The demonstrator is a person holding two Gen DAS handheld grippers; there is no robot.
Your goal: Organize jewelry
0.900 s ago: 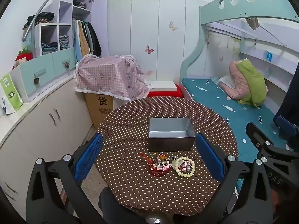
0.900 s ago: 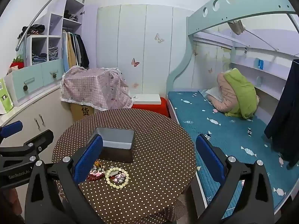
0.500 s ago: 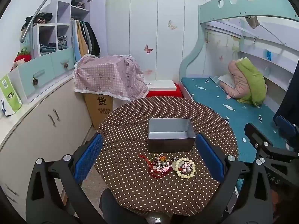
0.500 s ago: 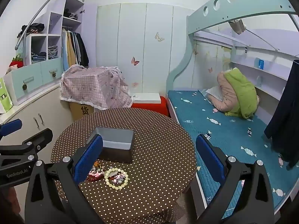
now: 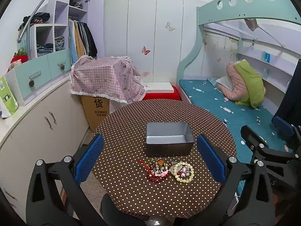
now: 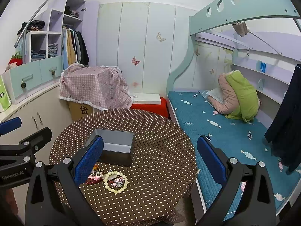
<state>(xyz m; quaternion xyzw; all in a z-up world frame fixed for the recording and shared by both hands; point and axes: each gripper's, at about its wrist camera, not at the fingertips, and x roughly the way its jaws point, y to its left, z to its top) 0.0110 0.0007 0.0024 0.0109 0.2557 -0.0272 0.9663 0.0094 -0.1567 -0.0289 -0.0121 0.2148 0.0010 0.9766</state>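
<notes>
A small pile of jewelry lies on a round table with a brown dotted cloth: a pale bead bracelet, a red bead string and small charms. Just behind the pile stands an empty grey metal box. My left gripper hovers open above the near table edge, the pile between its blue pads from this view. My right gripper is open too, over the table's right part, with the jewelry at its left finger. Each gripper shows in the other's view.
White cabinets and shelves run along the left. A cardboard box under a pink checked cloth stands behind the table, with a red stool beside it. A bunk bed with a teal mattress fills the right; dark clothing hangs at the far right.
Both views have shifted only slightly; the room sits a little differently in the frame. The jewelry and box have not moved, and both grippers stay open.
</notes>
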